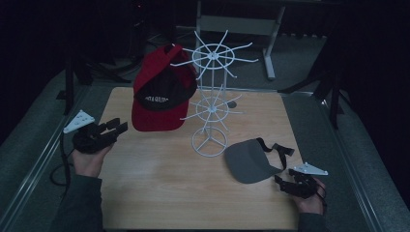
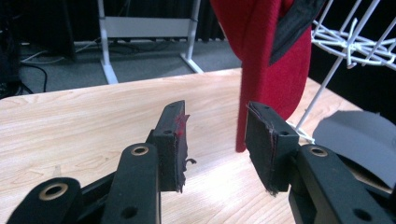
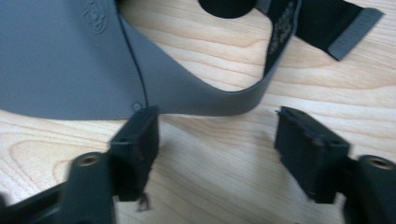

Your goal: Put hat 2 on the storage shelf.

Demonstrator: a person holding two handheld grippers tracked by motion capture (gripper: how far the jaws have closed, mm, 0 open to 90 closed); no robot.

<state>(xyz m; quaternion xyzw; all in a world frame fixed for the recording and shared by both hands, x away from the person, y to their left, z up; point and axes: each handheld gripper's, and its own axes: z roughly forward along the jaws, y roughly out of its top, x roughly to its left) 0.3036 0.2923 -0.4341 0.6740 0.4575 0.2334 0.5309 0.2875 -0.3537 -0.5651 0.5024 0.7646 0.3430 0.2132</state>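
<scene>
High view shows the red cap [image 1: 157, 92] hanging on the white rack [image 1: 211, 104], the left tool [image 1: 116, 128] apart beside it. Right tool [image 1: 281, 181], apart, nears the grey visor [image 1: 251, 160] on the table [image 1: 159, 183]; its thin band may slip free.

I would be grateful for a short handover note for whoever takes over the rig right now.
Left tool: open, holding nothing, beside the red cap.
Right tool: open, empty, at the edge of the grey visor.
Things: red cap hangs on the white wire rack; grey visor lies flat on the table, right of the rack's base.
Done: cap appears hung.
Left: probably grip the visor's band and hang it on a free hook.
</scene>
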